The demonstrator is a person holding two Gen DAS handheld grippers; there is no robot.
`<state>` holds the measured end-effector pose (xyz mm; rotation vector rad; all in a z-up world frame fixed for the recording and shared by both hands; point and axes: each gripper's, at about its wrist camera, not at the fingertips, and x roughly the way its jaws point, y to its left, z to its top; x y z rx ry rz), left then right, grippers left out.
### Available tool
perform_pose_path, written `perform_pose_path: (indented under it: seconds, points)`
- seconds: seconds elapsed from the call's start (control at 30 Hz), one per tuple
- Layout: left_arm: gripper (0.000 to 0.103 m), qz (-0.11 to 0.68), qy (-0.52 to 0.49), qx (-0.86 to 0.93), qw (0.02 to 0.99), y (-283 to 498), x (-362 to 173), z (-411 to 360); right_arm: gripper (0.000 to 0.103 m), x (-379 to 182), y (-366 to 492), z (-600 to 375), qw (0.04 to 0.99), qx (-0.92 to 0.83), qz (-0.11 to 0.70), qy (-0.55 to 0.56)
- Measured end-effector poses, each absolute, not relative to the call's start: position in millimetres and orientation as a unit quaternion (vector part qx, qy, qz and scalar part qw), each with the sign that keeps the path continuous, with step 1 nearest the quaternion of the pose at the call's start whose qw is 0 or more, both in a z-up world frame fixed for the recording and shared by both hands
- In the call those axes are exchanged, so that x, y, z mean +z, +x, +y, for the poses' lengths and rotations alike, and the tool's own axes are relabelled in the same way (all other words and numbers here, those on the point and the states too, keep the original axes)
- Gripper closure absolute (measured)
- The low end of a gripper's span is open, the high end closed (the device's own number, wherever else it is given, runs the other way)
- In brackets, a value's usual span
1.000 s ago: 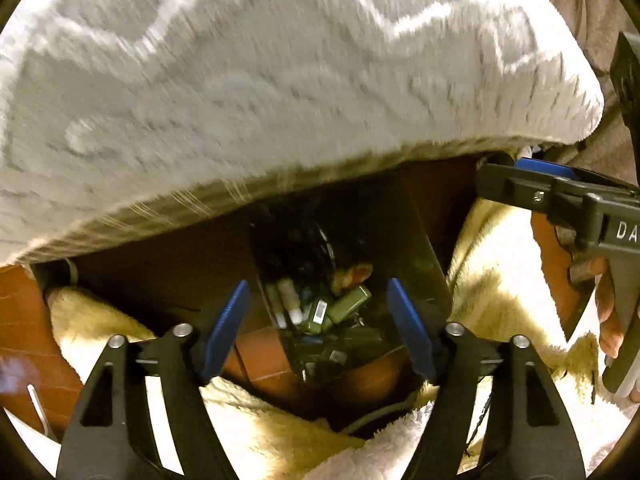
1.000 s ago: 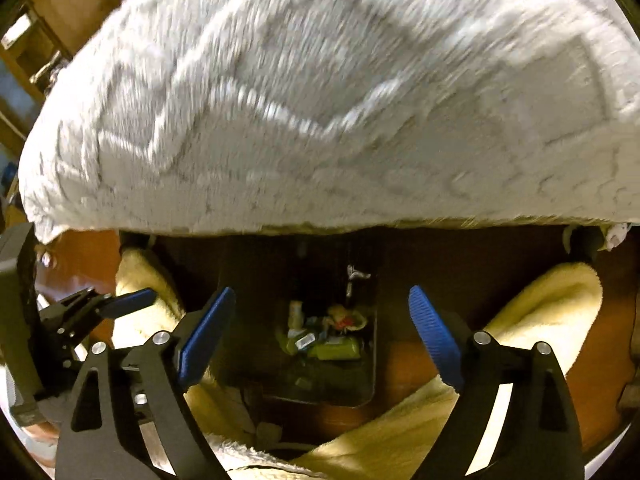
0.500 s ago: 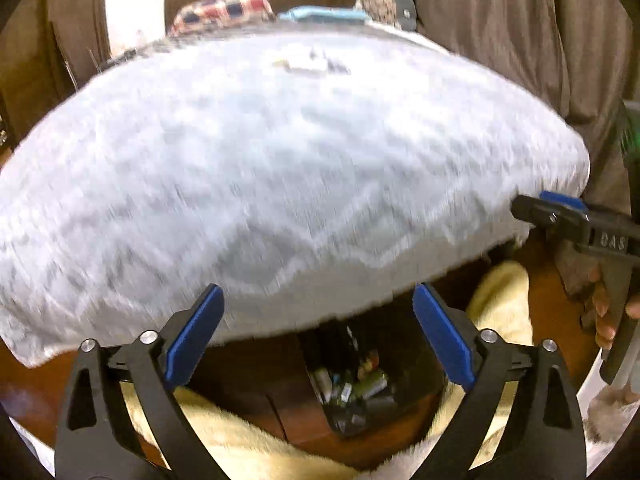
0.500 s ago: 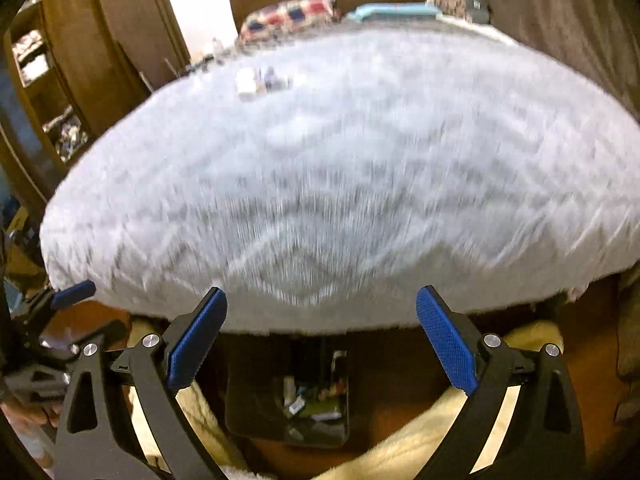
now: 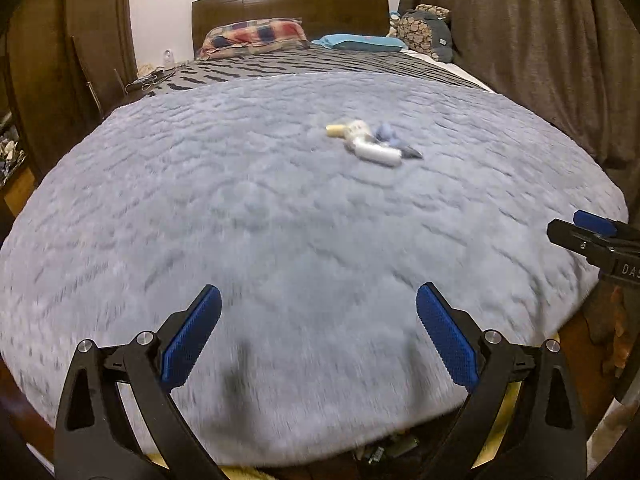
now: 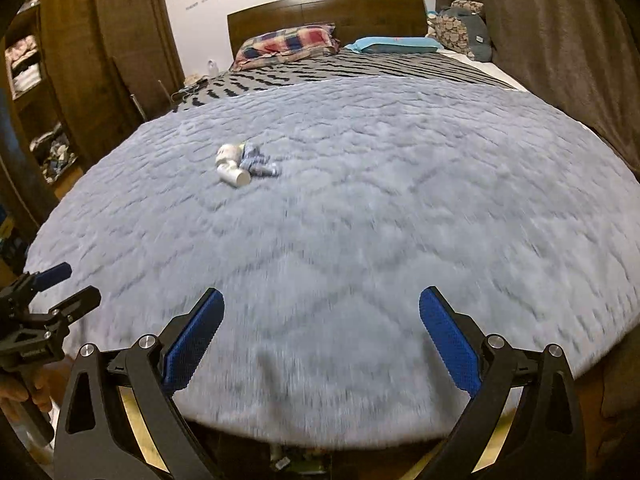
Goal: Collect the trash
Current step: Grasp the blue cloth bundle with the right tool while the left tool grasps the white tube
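Both my claws, left (image 5: 318, 334) and right (image 6: 320, 336), gape wide over the grey blanket (image 5: 280, 220) with nothing between their jaws. Far ahead of them lies the trash (image 5: 370, 142), a small pile of white bottles and blue scraps.

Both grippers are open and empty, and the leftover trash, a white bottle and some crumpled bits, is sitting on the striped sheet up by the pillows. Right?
Not quite. The white bottle and crumpled bits lie on the gray fuzzy blanket, well short of the striped sheet; both wrist views show it. The left gripper and right gripper are open and empty.
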<state>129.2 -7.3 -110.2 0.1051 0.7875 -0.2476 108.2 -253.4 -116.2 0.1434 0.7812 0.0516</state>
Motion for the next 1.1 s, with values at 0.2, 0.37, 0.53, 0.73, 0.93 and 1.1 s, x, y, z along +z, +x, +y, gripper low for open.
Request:
perform_pose_path:
  seconds: [0.2,0.37,0.53,0.73,0.93,1.1]
  points:
    - [0.01,0.391,0.067,-0.123,0.91,167.6,-112.2,-17.5,0.005,-117.0,163.8,-242.9,0.92,0.037,0.384,0.07]
    - [0.01,0.397,0.075,-0.128,0.906,192.8,-118.2,-29.0,0.016,-115.4,211.8,-228.4,0.919,0.053,0.384,0.075]
    - [0.01,0.398,0.076,-0.135,0.904,212.6,-122.0,-40.4,0.039,-122.2,256.2,-207.1,0.907,0.082,0.405,0.078]
    - [0.01,0.402,0.075,-0.142,0.901,224.6,-126.7,-47.3,0.064,-137.0,297.3,-184.9,0.893,0.097,0.435,0.07]
    - [0.01,0.409,0.075,-0.146,0.898,239.2,-131.2,-54.4,0.075,-142.1,301.0,-185.9,0.889,0.109,0.437,0.08]
    - [0.01,0.42,0.068,-0.164,0.89,255.6,-137.7,-70.9,0.076,-127.1,288.3,-204.9,0.903,0.094,0.415,0.067]
